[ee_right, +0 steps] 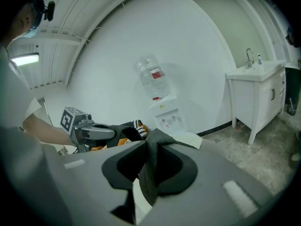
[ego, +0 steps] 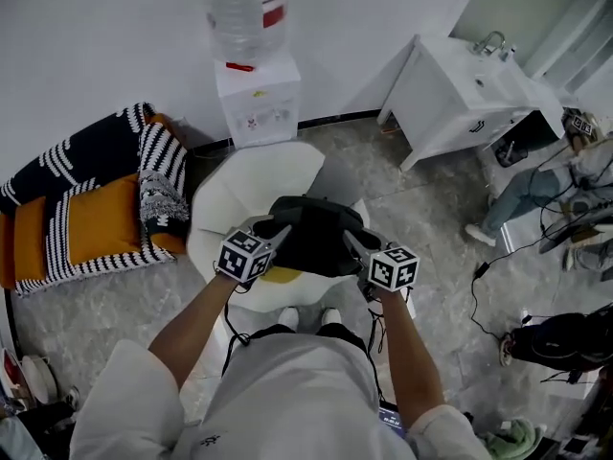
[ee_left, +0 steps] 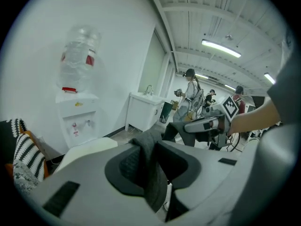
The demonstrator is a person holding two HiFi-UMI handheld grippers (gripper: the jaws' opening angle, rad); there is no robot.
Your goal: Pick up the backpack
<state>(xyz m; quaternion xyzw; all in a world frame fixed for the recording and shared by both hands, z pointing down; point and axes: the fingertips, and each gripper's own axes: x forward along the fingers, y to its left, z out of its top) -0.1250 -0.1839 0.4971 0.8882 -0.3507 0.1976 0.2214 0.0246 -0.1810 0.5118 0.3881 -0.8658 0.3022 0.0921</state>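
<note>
Currently: white chair (ego: pixel 239 185) sits below me, with the water dispenser (ego: pixel 257 99) just behind it. Black backpack (ego: pixel 311 233) hangs over the chair's seat. My left gripper (ego: pixel 278 230) is clamped on the pack's left strap (ee_left: pixel 149 168), on the chair's left side. My right gripper (ego: pixel 352 242) is clamped on the right strap (ee_right: pixel 150 171).

We see even, cool indoor light, with ceiling strip lights (ee_left: pixel 221 48) glaring at the upper right of the left gripper view. Both gripper views bulge and go black at the corners. The backpack (ego: pixel 311 238) at the head view's centre is a detail-less dark mass.
</note>
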